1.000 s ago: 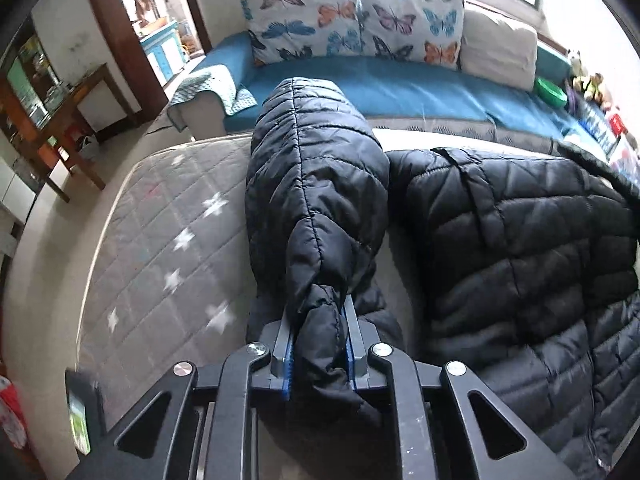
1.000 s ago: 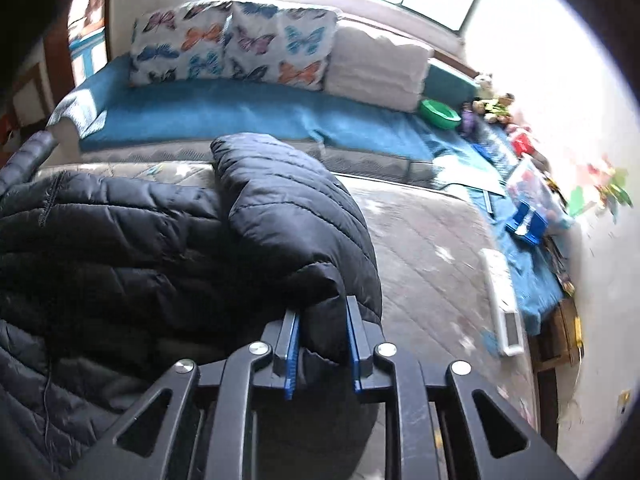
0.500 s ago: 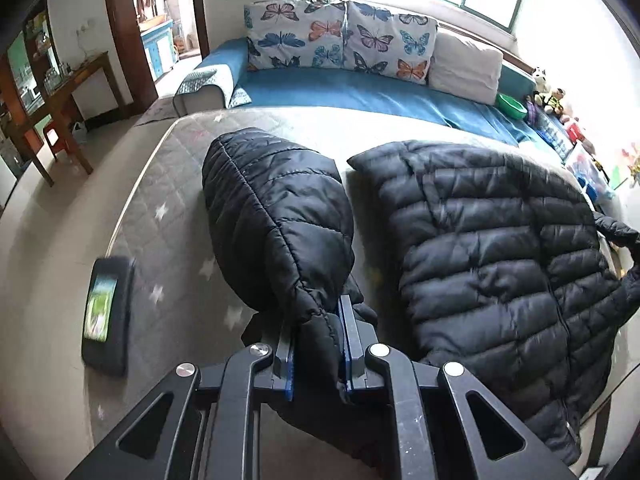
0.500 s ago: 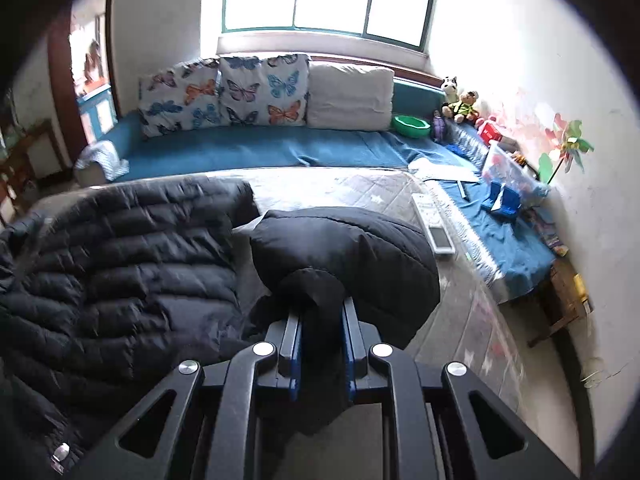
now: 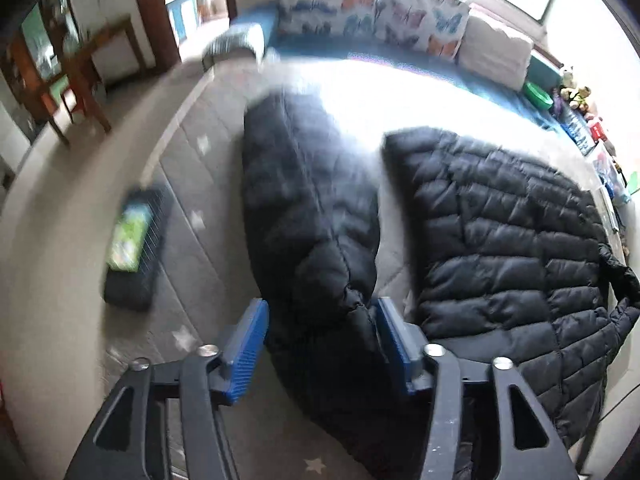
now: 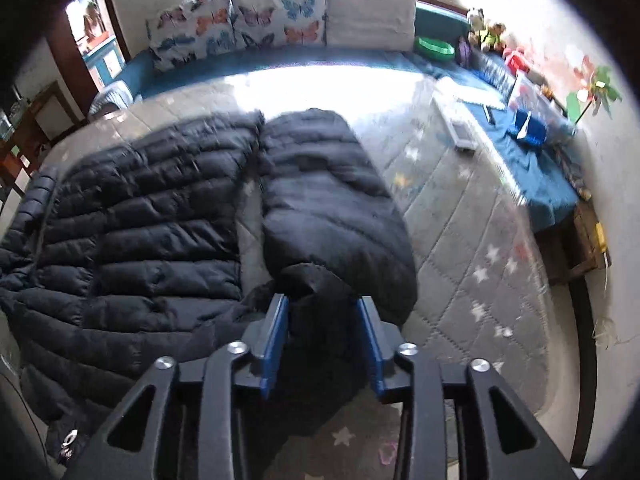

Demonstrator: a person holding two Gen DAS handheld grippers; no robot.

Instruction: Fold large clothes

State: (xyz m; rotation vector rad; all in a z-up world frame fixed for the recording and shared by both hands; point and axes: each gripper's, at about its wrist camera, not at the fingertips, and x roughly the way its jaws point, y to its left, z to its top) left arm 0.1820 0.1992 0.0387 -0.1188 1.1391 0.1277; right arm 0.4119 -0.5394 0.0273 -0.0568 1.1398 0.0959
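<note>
Black quilted puffer jacket (image 5: pixel 512 240) lies spread on the grey star-print mattress (image 5: pixel 192 184), well short of the butterfly cushions (image 5: pixel 372 12) at the far side. One sleeve (image 5: pixel 308 216) lies out beside the jacket body on the left, a strip of bare mattress between them; the other sleeve (image 6: pixel 332 204) lies likewise on the right side of the body.

Left tongs (image 5: pixel 320 332): jaws have just been opening and now stand wide. The cuff end of the left sleeve sits between the blue pads (image 5: pixel 246 348). A gap shows at the left pad; the right pad is just beside the fabric, contact unclear. Grip released.

Right tongs (image 6: pixel 323 328): jaws have just been opening, parted to a lesser width. The cuff of the right sleeve fills the space between the pads (image 6: pixel 276 340); fabric appears to brush both, not pinched. Reads as released, though light contact cannot be ruled out.

A dark flat device with a lit green screen (image 5: pixel 134 248) lies on the mattress left of the left sleeve, well apart from it. A white remote-like object (image 6: pixel 460 128) lies near the mattress's far right edge, well away from the jacket. Left view is motion-blurred.
</note>
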